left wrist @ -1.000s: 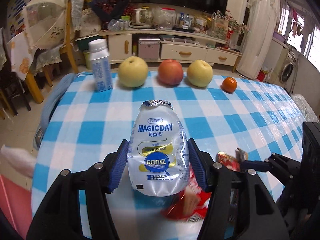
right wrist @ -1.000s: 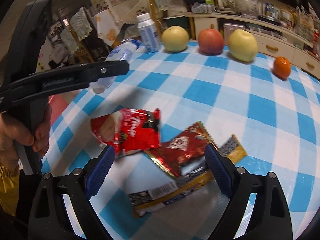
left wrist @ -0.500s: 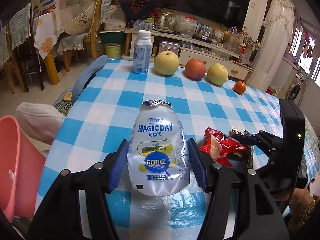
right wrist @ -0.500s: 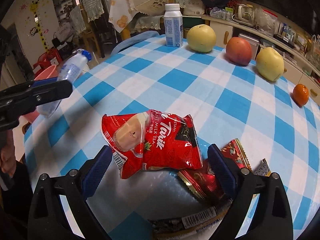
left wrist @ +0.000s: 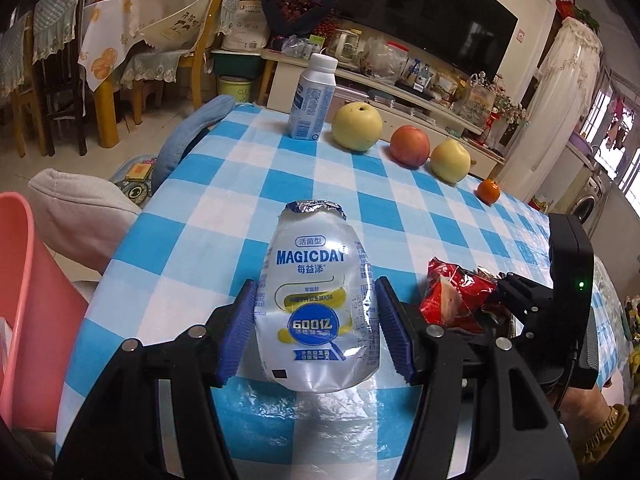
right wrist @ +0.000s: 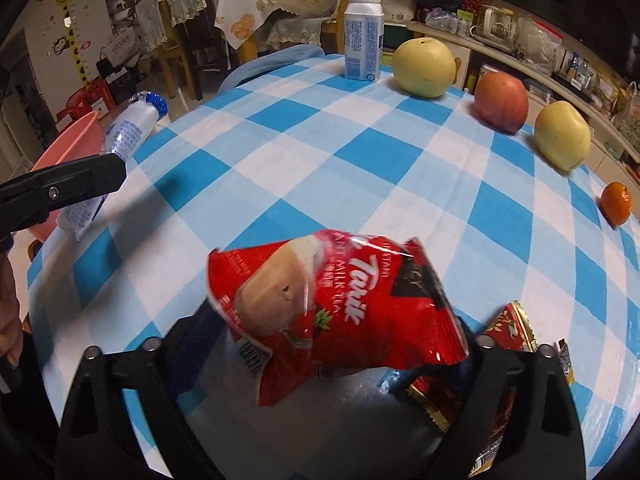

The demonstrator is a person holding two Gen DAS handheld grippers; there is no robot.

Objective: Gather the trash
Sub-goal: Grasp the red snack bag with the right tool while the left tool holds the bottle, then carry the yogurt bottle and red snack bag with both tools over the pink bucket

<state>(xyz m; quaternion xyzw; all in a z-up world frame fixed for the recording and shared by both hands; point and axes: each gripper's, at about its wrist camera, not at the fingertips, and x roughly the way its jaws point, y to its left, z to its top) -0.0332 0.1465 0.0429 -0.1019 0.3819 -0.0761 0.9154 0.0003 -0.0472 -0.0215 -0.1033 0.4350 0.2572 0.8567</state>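
My left gripper (left wrist: pixel 316 326) is shut on an empty MAGICDAY bottle (left wrist: pixel 318 300) and holds it above the table's left edge; the bottle also shows in the right wrist view (right wrist: pixel 114 160). My right gripper (right wrist: pixel 332 344) is shut on a red milk tea packet (right wrist: pixel 340 308), lifted off the checked tablecloth (right wrist: pixel 320 152). The packet also shows in the left wrist view (left wrist: pixel 452 300). More wrappers (right wrist: pixel 508 332) lie on the table under and right of the right gripper.
A pink basin (left wrist: pixel 24 300) stands on the floor left of the table. A milk carton (left wrist: pixel 314 98), two yellow pears (left wrist: pixel 358 126), a red apple (left wrist: pixel 410 146) and a tangerine (left wrist: pixel 489 191) line the table's far edge. Chairs stand beyond.
My right gripper has closed on the red packet and lifted it off the table. My left gripper has drawn back left with the bottle, and the pink basin has come further into view.
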